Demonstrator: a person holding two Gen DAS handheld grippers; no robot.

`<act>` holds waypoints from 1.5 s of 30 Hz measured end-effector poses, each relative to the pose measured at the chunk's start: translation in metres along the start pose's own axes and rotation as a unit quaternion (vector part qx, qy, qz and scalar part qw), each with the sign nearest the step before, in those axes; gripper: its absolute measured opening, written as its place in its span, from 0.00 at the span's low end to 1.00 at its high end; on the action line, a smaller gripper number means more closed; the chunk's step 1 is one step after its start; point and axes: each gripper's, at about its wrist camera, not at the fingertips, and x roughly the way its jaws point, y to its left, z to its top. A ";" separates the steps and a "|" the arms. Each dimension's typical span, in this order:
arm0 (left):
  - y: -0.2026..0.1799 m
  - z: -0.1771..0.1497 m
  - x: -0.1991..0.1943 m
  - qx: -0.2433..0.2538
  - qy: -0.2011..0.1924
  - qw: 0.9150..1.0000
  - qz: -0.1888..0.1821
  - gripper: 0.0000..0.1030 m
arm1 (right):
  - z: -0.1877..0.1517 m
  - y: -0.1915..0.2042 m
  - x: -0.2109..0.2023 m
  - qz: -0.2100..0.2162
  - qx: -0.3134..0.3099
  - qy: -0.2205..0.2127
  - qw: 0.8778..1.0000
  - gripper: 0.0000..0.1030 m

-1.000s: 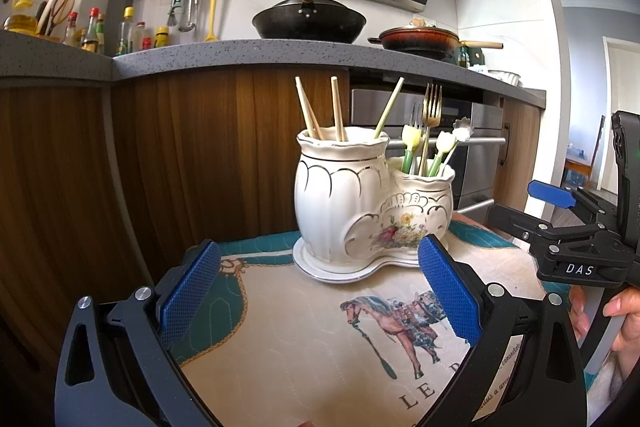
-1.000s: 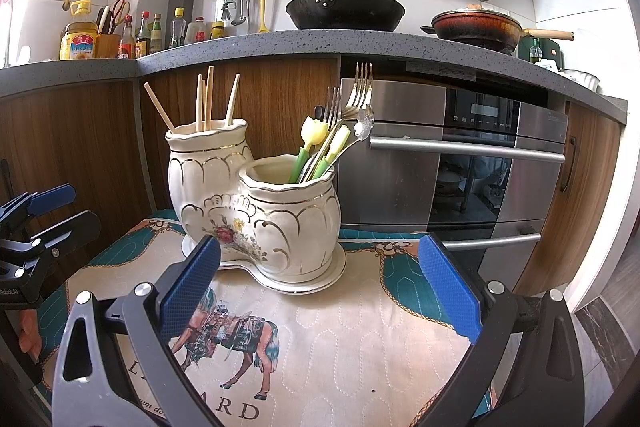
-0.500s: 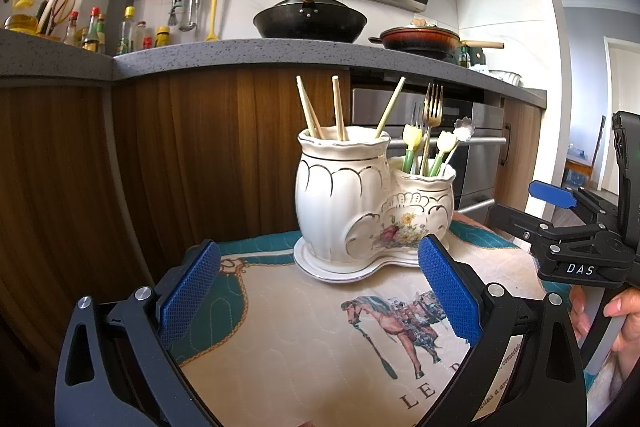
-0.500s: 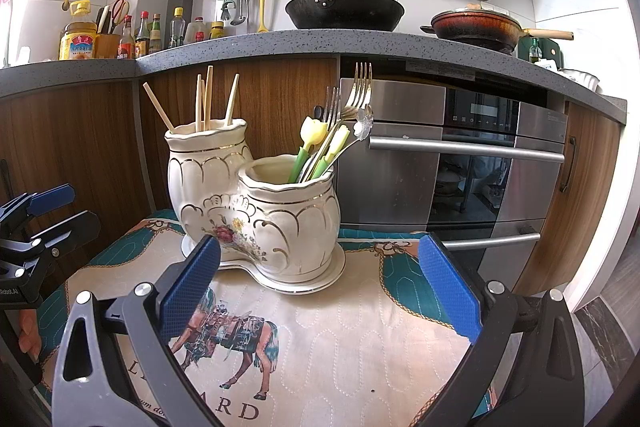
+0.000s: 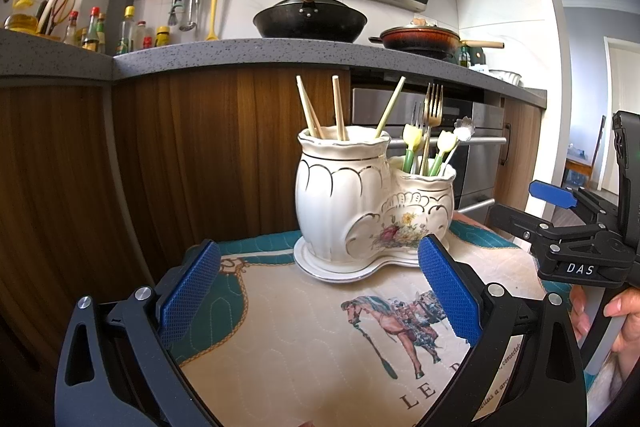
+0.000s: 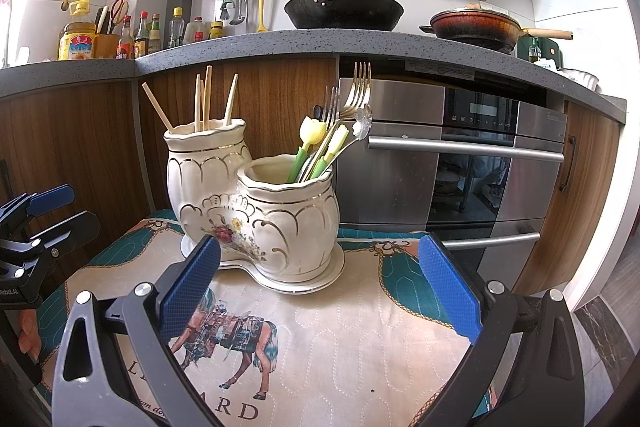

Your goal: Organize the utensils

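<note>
A white ceramic double utensil holder (image 5: 360, 203) (image 6: 256, 203) stands on a cloth with a horse print (image 5: 328, 331) (image 6: 344, 339). Its taller pot holds several wooden chopsticks (image 5: 339, 109) (image 6: 202, 103). Its lower pot holds forks (image 5: 433, 103) (image 6: 360, 85), a spoon (image 6: 362, 121) and tulip-handled utensils (image 5: 412, 137) (image 6: 312, 131). My left gripper (image 5: 320, 291) is open and empty, a short way in front of the holder. My right gripper (image 6: 320, 287) is open and empty, also in front of it. Each gripper shows at the edge of the other's view.
Wooden cabinets (image 5: 180, 155) and a steel oven (image 6: 480, 167) stand behind the cloth. A grey counter (image 6: 320, 43) above carries a black wok (image 6: 344, 7), a red pan (image 6: 476, 27) and bottles (image 6: 132, 35).
</note>
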 end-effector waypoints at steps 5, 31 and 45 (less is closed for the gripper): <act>0.000 0.000 0.000 0.000 0.000 1.000 0.000 0.95 | 0.000 0.000 0.000 0.000 0.000 0.000 1.000 0.95; 0.001 0.000 0.001 0.000 -0.001 1.000 -0.001 0.95 | 0.000 0.000 0.000 0.000 0.000 0.000 1.000 0.95; 0.000 -0.001 -0.001 -0.002 -0.007 1.000 0.010 0.95 | 0.000 0.000 0.000 -0.001 0.001 0.000 1.000 0.95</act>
